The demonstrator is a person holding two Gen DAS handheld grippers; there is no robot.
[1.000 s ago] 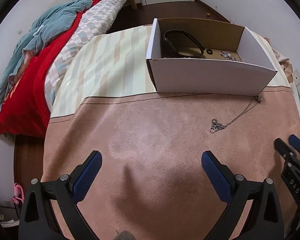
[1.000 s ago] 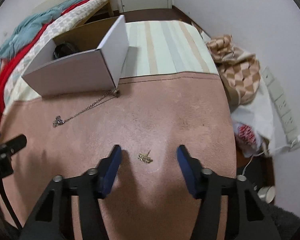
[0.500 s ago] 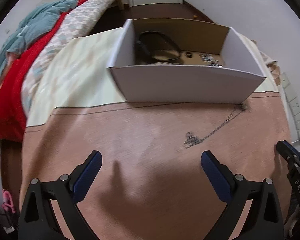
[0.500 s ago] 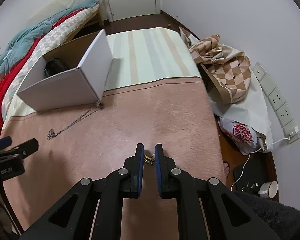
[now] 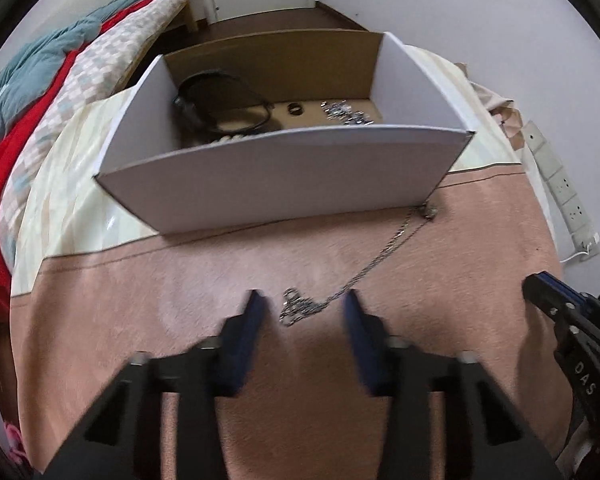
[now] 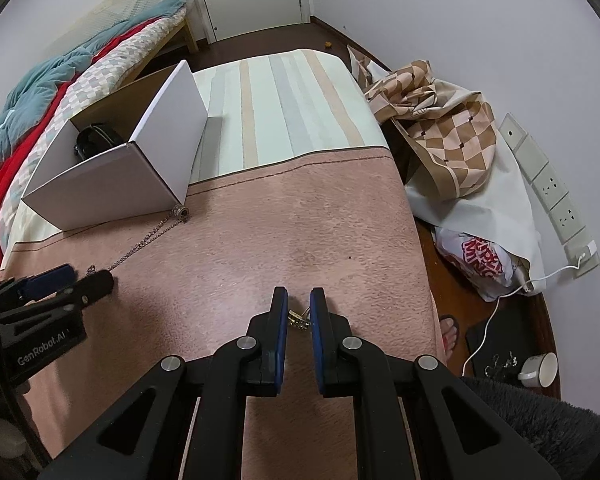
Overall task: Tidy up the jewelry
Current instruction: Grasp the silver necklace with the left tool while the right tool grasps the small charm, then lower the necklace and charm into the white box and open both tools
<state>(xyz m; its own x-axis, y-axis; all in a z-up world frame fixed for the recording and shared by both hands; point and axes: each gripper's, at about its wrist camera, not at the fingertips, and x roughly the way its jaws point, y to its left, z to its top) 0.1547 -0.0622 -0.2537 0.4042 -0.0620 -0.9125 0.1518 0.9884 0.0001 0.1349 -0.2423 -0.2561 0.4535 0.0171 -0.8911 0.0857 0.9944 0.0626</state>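
Observation:
A white cardboard box point(image 5: 284, 168) stands on the table and holds a black band point(image 5: 220, 100), a small ring point(image 5: 295, 108) and a silver chain piece point(image 5: 346, 112). A silver necklace point(image 5: 364, 272) lies on the pink cloth from the box's right corner toward me. My left gripper point(image 5: 302, 312) is half closed, its blue fingers on either side of the necklace's bunched end point(image 5: 296, 308). My right gripper point(image 6: 299, 314) is shut on a small gold earring point(image 6: 299, 319) held just above the cloth. The box point(image 6: 112, 184) and necklace point(image 6: 144, 240) also show in the right wrist view.
The pink cloth point(image 6: 300, 220) covers the near table and a striped cloth point(image 6: 284, 112) the far part. A checked bag point(image 6: 440, 140) and a plastic bag point(image 6: 484, 260) lie right of the table. A bed with a red blanket point(image 5: 4, 168) is at the left.
My left gripper has moved right and forward to the necklace and its fingers have closed inward around the bunched end. My right gripper closed on the earring and has lifted slightly.

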